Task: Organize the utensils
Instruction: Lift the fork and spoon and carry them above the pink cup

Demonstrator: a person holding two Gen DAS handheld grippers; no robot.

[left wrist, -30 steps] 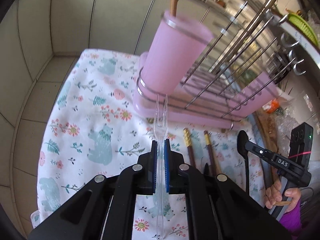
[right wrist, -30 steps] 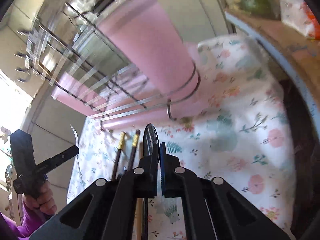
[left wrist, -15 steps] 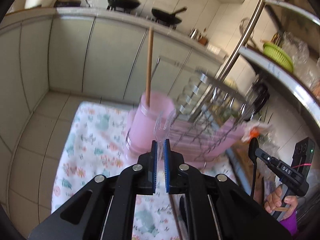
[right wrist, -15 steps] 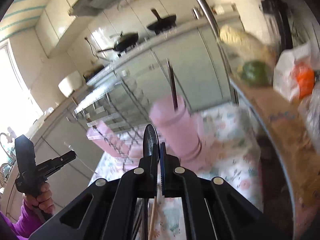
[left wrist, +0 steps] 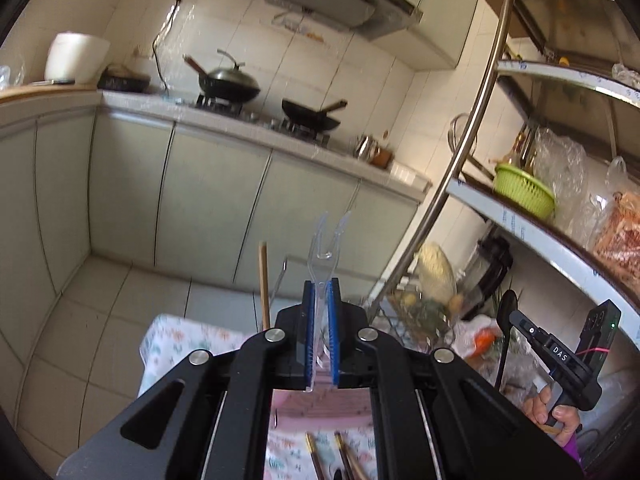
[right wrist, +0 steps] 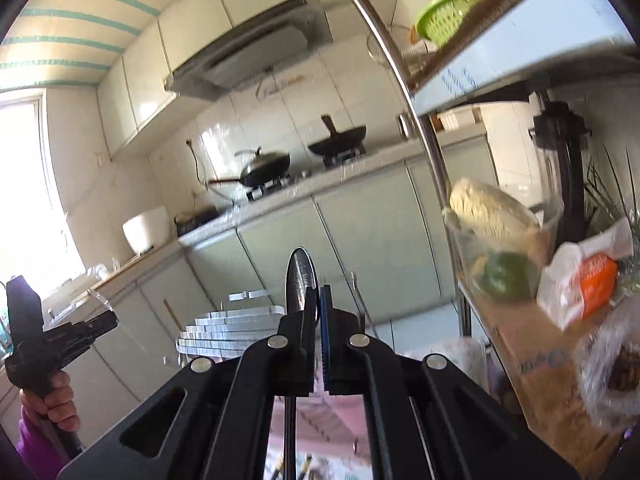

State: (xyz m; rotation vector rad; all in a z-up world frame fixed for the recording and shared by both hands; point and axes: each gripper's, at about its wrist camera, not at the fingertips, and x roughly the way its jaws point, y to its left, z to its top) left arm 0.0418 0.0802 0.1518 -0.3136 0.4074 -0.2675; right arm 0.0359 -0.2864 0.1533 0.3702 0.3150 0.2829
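You have lifted both grippers up; the stove and cupboards now fill the views, not the flowery cloth.

Your left gripper [left wrist: 320, 292] pinches a clear plastic fork [left wrist: 326, 240], prongs up. Your right gripper [right wrist: 318, 300] is closed on a black spoon [right wrist: 301, 280], bowl up.

Ahead of the left gripper [left wrist: 321, 292], open air is seen up to the cabinet fronts [left wrist: 208, 200] at twelve o'clock. At two o'clock the way is barred by the slanting steel post [left wrist: 460, 160] and laden shelf [left wrist: 532, 236]. A wooden stick [left wrist: 263, 284] stands at eleven o'clock
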